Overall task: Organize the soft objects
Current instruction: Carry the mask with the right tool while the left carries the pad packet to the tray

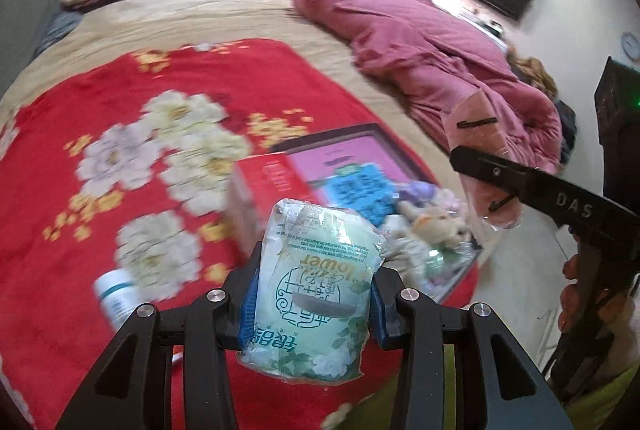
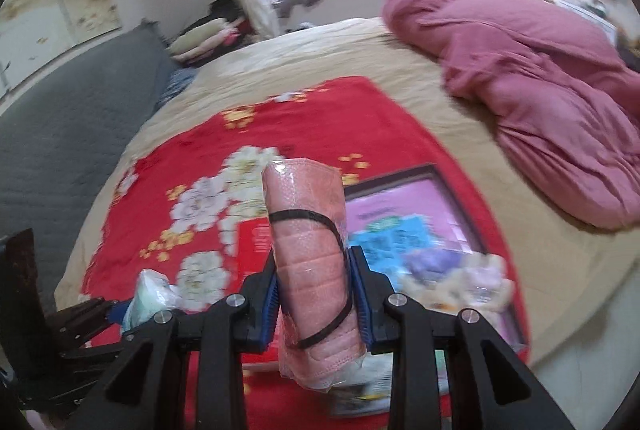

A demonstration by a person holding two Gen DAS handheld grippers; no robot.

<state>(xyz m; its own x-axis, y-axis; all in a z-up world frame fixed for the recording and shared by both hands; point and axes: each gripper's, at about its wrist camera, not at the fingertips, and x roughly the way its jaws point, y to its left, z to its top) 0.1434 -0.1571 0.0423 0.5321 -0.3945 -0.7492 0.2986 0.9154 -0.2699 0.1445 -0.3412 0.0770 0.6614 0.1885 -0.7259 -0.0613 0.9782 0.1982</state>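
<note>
1. Broadly, a bed with a beige cover fills both views, and a crumpled pink quilt lies along its right edge.
2. Across the near part of the bed is spread a red floral blanket, which carries the smaller things.
3. Near the blanket's right edge lies a flat tray with a dark rim and a pink and blue printed sheet inside; a red box touches its left side.
4. At the tray's near end sits a heap of soft plush items in white, cream and purple, too blurred to tell apart.
5. Both grippers are lifted above the near edge of the blanket, the left gripper beside the right gripper.
6. Between the left gripper's blue pads is clamped a green tissue pack, held upright with its printing upside down.
7. The right gripper is closed on a clear packet of pink face masks, standing upright, its black ear loops showing through the wrap.
8. Left of the tissue pack, a small white bottle with a teal band lies tilted on the blanket.
</note>
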